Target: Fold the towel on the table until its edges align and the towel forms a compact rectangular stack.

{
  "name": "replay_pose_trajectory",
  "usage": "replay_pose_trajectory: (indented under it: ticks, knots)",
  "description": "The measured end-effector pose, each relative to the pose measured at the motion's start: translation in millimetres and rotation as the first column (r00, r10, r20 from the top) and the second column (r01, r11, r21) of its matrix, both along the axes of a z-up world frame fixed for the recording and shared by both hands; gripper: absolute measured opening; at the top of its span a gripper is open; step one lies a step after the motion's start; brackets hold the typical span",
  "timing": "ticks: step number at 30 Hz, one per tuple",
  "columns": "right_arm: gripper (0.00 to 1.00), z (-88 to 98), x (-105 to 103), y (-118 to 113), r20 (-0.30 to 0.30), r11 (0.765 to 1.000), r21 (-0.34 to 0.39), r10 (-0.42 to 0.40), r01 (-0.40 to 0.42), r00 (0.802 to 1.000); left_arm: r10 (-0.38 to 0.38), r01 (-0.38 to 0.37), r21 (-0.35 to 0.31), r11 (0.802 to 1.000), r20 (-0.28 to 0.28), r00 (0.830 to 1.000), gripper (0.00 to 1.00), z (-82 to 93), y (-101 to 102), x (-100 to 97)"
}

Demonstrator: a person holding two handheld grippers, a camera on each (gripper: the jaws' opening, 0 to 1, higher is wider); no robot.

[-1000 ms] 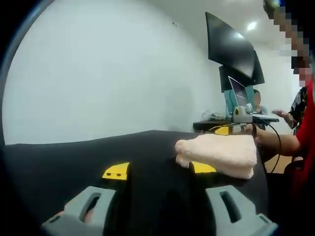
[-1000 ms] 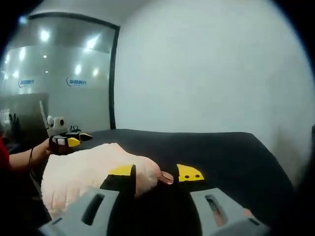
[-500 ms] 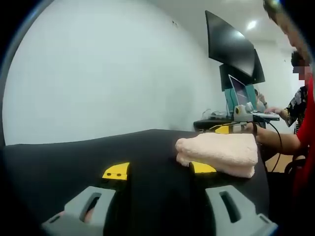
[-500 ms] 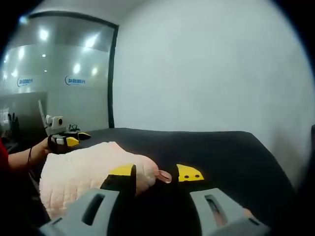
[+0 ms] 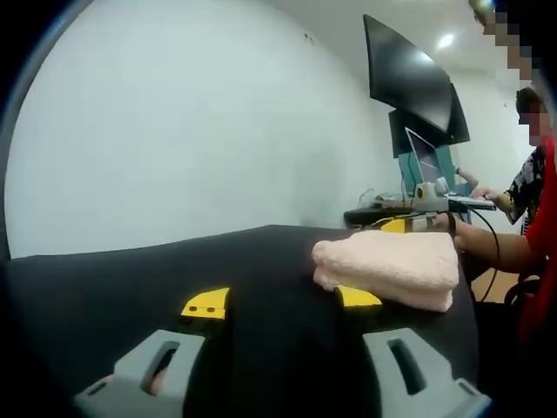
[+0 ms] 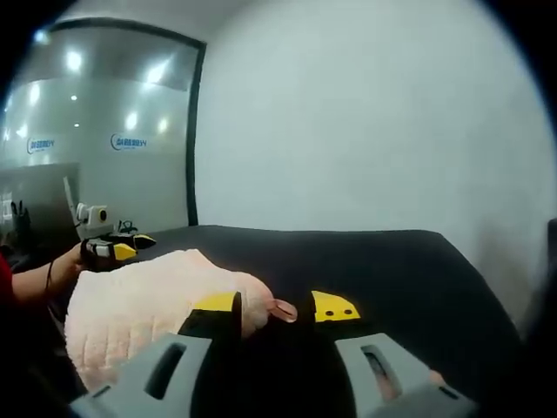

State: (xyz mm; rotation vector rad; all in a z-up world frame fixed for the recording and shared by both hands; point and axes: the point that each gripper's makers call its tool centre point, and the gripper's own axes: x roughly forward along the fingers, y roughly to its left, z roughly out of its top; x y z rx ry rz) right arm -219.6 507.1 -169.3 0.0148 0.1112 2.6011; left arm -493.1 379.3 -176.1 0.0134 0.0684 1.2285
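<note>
Towel (image 5: 387, 271) folded on black table (image 5: 130, 279); left gripper (image 5: 280, 300), right gripper (image 6: 274, 306) both agape, empty.

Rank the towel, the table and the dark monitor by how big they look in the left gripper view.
1. Table, the widest.
2. Towel and monitor look about alike; the monitor stands much farther off, so I won't rank them.

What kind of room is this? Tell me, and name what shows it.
Probably an office or lab. A folded pink towel lies on a black-covered table against a plain white wall. Dark monitors stand over a desk, and the right gripper view shows a glass partition reflecting ceiling lights.
</note>
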Motion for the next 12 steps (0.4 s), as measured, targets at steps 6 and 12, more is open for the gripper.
replay_pose_trajectory:
  ticks: [6, 12]
  knots:
    - [0.27, 1.1, 2.3, 0.9, -0.009, 1.0, -0.002, -0.013, 0.013, 1.0, 0.018, -0.018, -0.014, 1.0, 0.023, 1.0, 0.42, -1.6, 2.0, -3.2]
    - [0.27, -6.1, 13.4, 14.2, 0.026, 0.995, -0.011, -0.104, 0.104, 0.994, 0.082, -0.082, 0.0, 0.997, 0.046, 0.996, 0.35, 4.2, -0.4, -11.1]
